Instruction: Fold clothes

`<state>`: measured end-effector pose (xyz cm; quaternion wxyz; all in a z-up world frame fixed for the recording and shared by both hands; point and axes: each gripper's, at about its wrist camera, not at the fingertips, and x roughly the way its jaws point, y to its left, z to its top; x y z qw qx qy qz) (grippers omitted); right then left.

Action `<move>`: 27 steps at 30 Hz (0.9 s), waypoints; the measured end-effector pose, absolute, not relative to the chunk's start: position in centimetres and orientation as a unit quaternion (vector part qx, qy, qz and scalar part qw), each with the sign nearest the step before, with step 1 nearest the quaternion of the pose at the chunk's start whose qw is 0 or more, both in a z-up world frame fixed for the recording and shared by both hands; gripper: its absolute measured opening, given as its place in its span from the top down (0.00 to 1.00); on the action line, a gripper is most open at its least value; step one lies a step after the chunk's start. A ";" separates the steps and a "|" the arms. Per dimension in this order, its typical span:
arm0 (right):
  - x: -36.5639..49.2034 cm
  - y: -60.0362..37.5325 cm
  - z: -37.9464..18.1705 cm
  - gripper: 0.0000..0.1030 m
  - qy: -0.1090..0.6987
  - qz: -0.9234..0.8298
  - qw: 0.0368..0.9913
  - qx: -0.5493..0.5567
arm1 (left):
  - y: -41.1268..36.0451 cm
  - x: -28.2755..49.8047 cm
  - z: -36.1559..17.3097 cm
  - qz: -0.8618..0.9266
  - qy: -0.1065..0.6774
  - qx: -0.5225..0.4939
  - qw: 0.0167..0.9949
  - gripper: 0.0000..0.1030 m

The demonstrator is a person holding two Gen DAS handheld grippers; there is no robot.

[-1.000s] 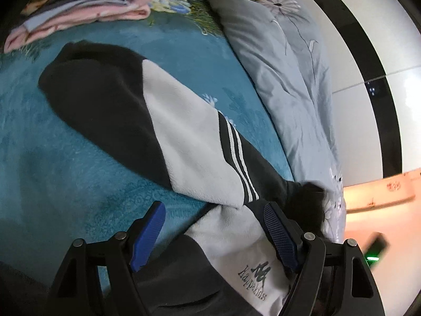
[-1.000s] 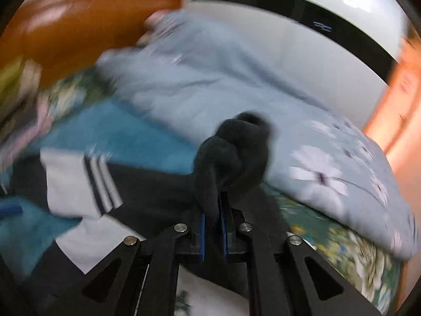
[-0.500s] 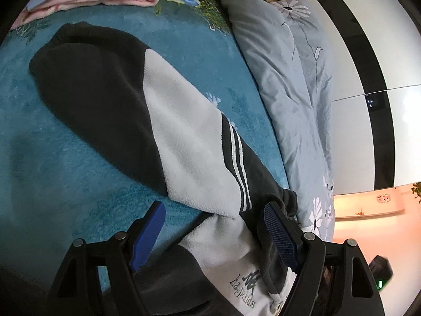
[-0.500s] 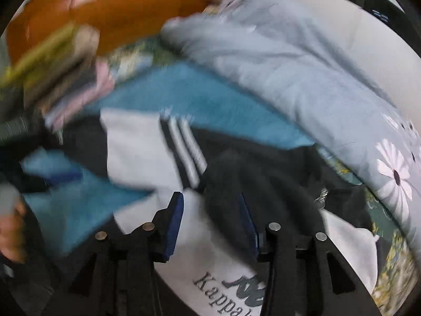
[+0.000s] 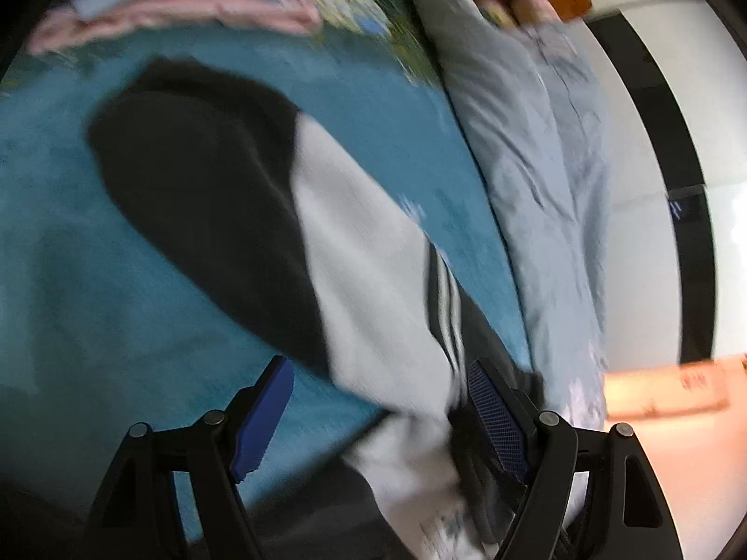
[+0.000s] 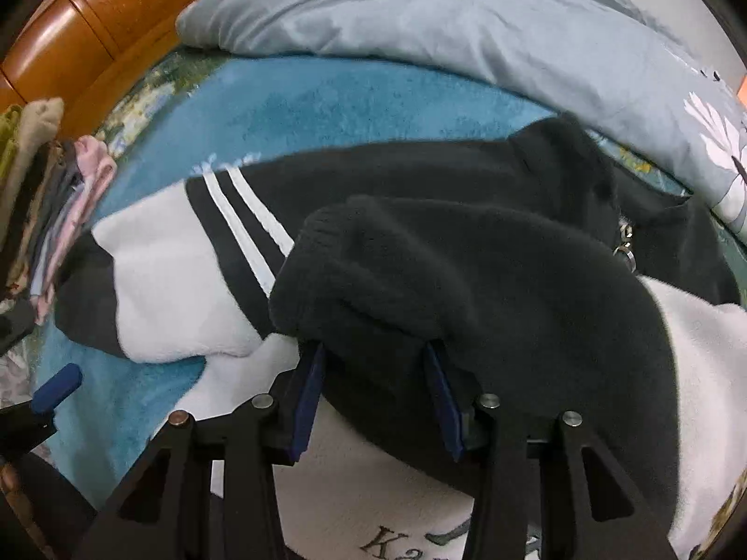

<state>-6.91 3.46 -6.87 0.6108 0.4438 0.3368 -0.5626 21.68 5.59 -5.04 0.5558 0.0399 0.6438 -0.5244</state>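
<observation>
A black and white fleece jacket (image 6: 186, 280) lies on a teal blanket (image 5: 70, 280). Its left sleeve (image 5: 355, 252) stretches out flat, black at the cuff, white in the middle, with two white stripes. My left gripper (image 5: 380, 420) is open just above the jacket where that sleeve joins the body; this view is blurred. The other sleeve (image 6: 467, 280), black with a ribbed cuff, lies folded across the white chest with its lettering. My right gripper (image 6: 376, 396) is open, its blue pads (image 6: 308, 401) standing on either side of that sleeve's lower edge.
A stack of folded clothes (image 5: 186, 14) sits at the far end of the blanket, also in the right wrist view (image 6: 56, 196). A grey-blue flowered quilt (image 6: 467, 23) runs along one side. Beyond are a wooden headboard (image 6: 93, 37) and a white wall with a black band (image 5: 663, 186).
My right gripper, shut on the black sleeve a second ago, has carried it over the jacket's chest and opened. The left gripper stays open and has shifted slightly.
</observation>
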 end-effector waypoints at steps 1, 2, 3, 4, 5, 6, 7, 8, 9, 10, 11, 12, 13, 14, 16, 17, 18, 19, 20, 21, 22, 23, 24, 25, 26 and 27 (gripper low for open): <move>-6.9 3.5 -7.1 0.56 0.337 -0.558 0.611 0.449 | 5.6 22.5 -4.7 -0.510 0.634 0.032 0.580 0.22; -7.1 3.9 -6.4 0.56 0.336 -0.561 0.616 0.439 | 5.8 23.9 -4.1 -0.486 0.620 0.019 0.615 0.22; -7.2 4.5 -5.5 0.56 0.334 -0.565 0.622 0.428 | 5.9 25.2 -3.6 -0.460 0.608 0.006 0.647 0.22; -7.4 5.0 -4.9 0.56 0.333 -0.567 0.626 0.419 | 6.2 26.5 -3.5 -0.431 0.604 -0.008 0.671 0.21; -7.5 5.6 -4.2 0.56 0.331 -0.570 0.630 0.411 | 6.4 27.9 -3.4 -0.401 0.598 -0.021 0.694 0.22; -7.7 6.1 -3.6 0.56 0.330 -0.573 0.634 0.402 | 6.5 29.2 -3.4 -0.371 0.596 -0.032 0.712 0.21; -7.8 6.7 -2.9 0.56 0.328 -0.575 0.638 0.394 | 6.2 30.5 -3.9 -0.342 0.603 -0.034 0.720 0.21; -8.0 7.2 -2.5 0.56 0.326 -0.577 0.639 0.390 | 6.0 31.7 -4.6 -0.315 0.613 -0.033 0.724 0.21; -8.2 7.6 -2.4 0.56 0.325 -0.578 0.638 0.392 | 5.5 32.9 -5.7 -0.292 0.631 -0.025 0.718 0.22; -8.4 7.9 -2.4 0.56 0.321 -0.576 0.637 0.401 | 5.1 34.1 -7.0 -0.270 0.649 -0.018 0.711 0.23; -8.7 8.2 -2.5 0.56 0.316 -0.572 0.635 0.413 | 4.9 35.0 -8.2 -0.254 0.667 -0.015 0.700 0.23; -8.9 8.4 -2.5 0.56 0.310 -0.569 0.633 0.425 | 5.0 35.5 -8.9 -0.246 0.677 -0.020 0.694 0.24; -9.0 8.4 -2.7 0.56 0.304 -0.566 0.631 0.434 | 5.2 35.8 -9.5 -0.243 0.684 -0.032 0.688 0.27; -9.0 8.1 -2.8 0.56 0.298 -0.564 0.631 0.442 | 5.3 36.1 -10.0 -0.242 0.689 -0.042 0.682 0.31; -8.9 7.9 -2.9 0.56 0.296 -0.564 0.628 0.447 | 5.0 36.1 -10.4 -0.256 0.691 -0.053 0.674 0.52; -8.7 7.7 -3.0 0.56 0.298 -0.563 0.626 0.450 | 4.9 36.2 -10.6 -0.263 0.692 -0.058 0.670 0.59; -8.6 7.6 -3.1 0.56 0.300 -0.562 0.624 0.452 | 4.8 36.2 -10.8 -0.269 0.694 -0.064 0.665 0.70; -8.5 7.5 -3.1 0.56 0.301 -0.562 0.623 0.454 | 4.6 36.3 -11.1 -0.275 0.699 -0.071 0.657 0.76; -8.3 7.5 -3.1 0.56 0.301 -0.561 0.623 0.455 | 4.7 36.5 -11.4 -0.275 0.702 -0.080 0.652 0.80; -8.2 7.4 -3.1 0.56 0.300 -0.560 0.623 0.456 | 5.0 36.6 -11.6 -0.276 0.703 -0.089 0.649 0.87; -8.1 7.4 -3.1 0.56 0.301 -0.560 0.624 0.454 | 5.1 36.8 -11.6 -0.277 0.704 -0.097 0.647 0.90; -8.1 7.5 -3.0 0.56 0.303 -0.561 0.624 0.452 | 5.1 36.8 -11.2 -0.283 0.700 -0.097 0.649 0.90; -8.1 7.5 -3.0 0.56 0.304 -0.562 0.624 0.449 | 4.8 36.5 -10.5 -0.295 0.689 -0.088 0.656 0.91; -8.2 7.6 -2.9 0.56 0.304 -0.565 0.624 0.447 | 4.2 35.5 -9.3 -0.319 0.669 -0.073 0.667 0.91; -8.6 7.8 -2.8 0.56 0.303 -0.569 0.622 0.444 | 3.5 34.4 -7.5 -0.358 0.637 -0.051 0.680 0.92; -9.2 8.0 -2.6 0.56 0.300 -0.574 0.619 0.444 | 2.8 33.3 -5.8 -0.397 0.604 -0.028 0.691 0.92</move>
